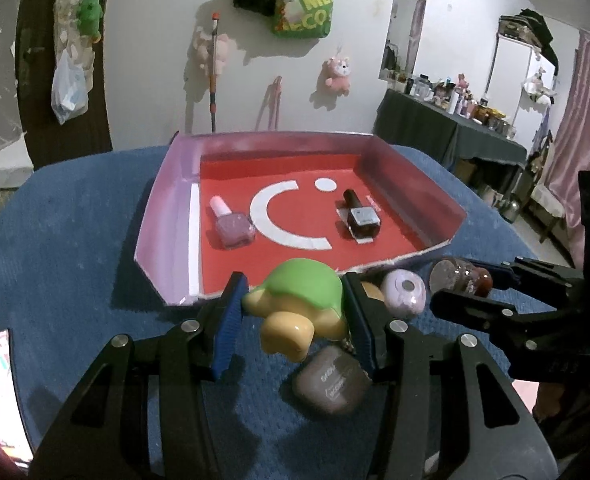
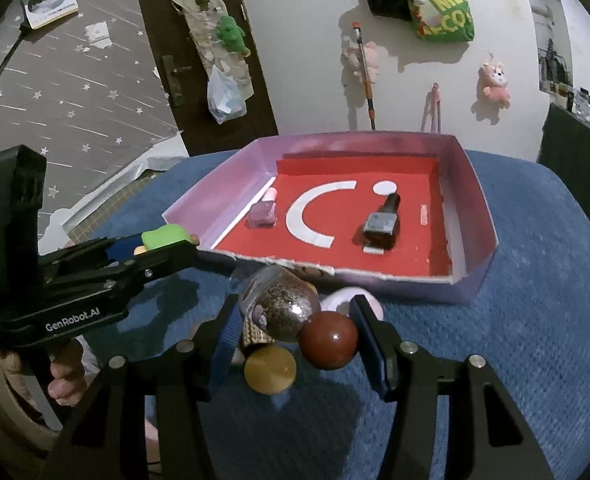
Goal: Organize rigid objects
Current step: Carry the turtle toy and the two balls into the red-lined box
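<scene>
My left gripper (image 1: 295, 320) is shut on a green and yellow turtle toy (image 1: 299, 308), held above the blue cloth just in front of the tray. My right gripper (image 2: 295, 340) is shut on a clear glitter bottle (image 2: 283, 308) with a dark red ball cap; it appears in the left wrist view as the right gripper (image 1: 467, 284). The pink-walled tray (image 1: 167, 216) with a red floor holds a pink nail polish (image 1: 231, 224) and a black nail polish (image 1: 359, 216). The right wrist view also shows the left gripper (image 2: 167, 244) with the toy.
On the blue cloth (image 1: 75, 240) by the tray's near wall lie a taupe polish bottle (image 1: 331, 384), a lilac round jar (image 1: 403, 292) and a gold-capped bottle (image 2: 270, 368). A person's hand (image 2: 67, 376) grips the left handle. A dark table (image 1: 435, 128) with bottles stands far right.
</scene>
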`<move>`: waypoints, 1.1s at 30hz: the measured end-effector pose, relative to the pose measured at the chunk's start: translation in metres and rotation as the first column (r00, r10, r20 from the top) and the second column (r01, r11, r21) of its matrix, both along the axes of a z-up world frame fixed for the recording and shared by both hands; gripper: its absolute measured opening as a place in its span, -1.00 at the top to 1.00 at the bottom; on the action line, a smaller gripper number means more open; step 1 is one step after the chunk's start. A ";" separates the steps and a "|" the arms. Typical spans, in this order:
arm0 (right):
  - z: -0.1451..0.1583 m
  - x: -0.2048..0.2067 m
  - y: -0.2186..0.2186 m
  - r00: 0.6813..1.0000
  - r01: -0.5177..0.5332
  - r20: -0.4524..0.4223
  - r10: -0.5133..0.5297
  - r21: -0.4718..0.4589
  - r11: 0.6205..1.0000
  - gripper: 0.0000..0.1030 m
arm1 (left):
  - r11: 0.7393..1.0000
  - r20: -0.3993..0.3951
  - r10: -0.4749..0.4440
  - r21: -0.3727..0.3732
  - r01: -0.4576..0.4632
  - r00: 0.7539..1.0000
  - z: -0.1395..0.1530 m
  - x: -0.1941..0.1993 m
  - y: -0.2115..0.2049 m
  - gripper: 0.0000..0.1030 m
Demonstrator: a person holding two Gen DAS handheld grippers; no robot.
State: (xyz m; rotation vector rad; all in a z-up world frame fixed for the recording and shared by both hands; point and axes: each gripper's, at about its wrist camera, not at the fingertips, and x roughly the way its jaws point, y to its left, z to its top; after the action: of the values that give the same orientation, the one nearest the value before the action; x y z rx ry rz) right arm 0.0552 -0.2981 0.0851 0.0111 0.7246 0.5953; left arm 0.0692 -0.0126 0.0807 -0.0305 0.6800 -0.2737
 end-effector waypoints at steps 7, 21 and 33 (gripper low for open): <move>0.007 0.014 0.006 1.000 -0.018 -0.004 0.018 0.004 1.000 -0.12 | 1.000 -0.004 -0.007 -0.003 0.007 1.000 0.004 0.011 -0.001 0.10; 0.010 0.055 0.010 0.998 -0.021 -0.066 0.020 -0.003 1.000 -0.12 | 1.000 -0.082 0.004 -0.025 -0.006 0.997 0.001 0.052 0.005 0.10; -0.015 0.098 0.023 0.984 -0.037 -0.174 0.028 -0.049 0.998 -0.12 | 1.000 -0.208 0.000 -0.026 -0.005 0.978 -0.028 0.091 0.003 0.10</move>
State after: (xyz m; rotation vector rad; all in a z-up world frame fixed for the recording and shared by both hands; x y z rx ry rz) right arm 0.1535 -0.2752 0.0706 0.0031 0.9101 0.6116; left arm 0.1604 -0.0095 0.0532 -0.0864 0.8843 -0.2796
